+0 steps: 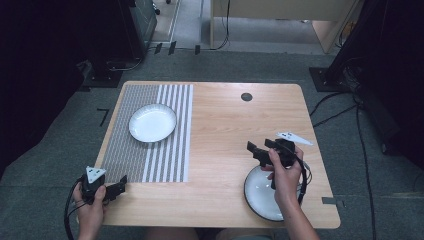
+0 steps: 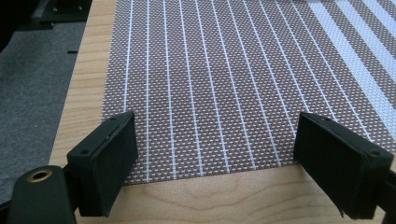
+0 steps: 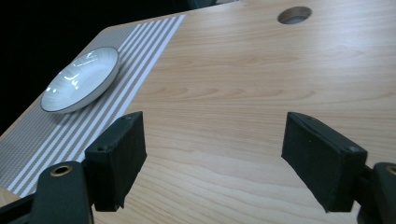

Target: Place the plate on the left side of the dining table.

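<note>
While both claws hang open, holding nothing: left gripper (image 1: 118,189) at near edge of striped mat (image 1: 125,150). Right gripper (image 1: 260,148) above bare wood table (image 1: 220,125). White bowl (image 1: 152,122) on mat, empty. Second plate (image 1: 260,192) under right hand (image 1: 285,175), empty too.

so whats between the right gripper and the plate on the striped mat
Bare wood of the table, then the mat's white-striped edge; nothing else lies between the open right gripper and the plate, as the right gripper view shows.
</note>
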`<action>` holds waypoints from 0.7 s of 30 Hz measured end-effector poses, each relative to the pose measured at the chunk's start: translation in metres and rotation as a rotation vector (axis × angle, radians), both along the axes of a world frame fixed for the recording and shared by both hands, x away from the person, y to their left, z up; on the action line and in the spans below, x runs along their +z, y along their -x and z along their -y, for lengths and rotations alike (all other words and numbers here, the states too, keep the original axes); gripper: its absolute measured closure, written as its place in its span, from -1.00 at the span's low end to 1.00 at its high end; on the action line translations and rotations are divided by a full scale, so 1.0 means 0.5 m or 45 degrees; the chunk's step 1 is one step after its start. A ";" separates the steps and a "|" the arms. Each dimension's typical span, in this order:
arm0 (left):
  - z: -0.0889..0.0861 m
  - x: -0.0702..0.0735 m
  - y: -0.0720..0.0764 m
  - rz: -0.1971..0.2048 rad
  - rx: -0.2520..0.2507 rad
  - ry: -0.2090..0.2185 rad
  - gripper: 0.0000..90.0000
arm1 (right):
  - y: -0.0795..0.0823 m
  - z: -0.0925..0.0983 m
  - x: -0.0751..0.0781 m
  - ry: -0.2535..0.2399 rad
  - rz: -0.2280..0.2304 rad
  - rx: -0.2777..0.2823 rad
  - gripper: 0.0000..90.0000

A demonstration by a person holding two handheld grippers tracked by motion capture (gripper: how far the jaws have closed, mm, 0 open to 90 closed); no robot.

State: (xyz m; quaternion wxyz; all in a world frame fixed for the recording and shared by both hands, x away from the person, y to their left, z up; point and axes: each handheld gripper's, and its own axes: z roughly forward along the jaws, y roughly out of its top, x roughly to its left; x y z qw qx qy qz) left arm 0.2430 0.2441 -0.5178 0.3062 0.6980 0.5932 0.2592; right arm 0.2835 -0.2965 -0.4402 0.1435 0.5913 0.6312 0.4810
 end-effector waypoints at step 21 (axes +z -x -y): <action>0.001 0.000 0.000 0.000 0.003 0.001 -0.70 | 0.085 0.172 -0.060 0.098 -0.030 -0.224 -0.52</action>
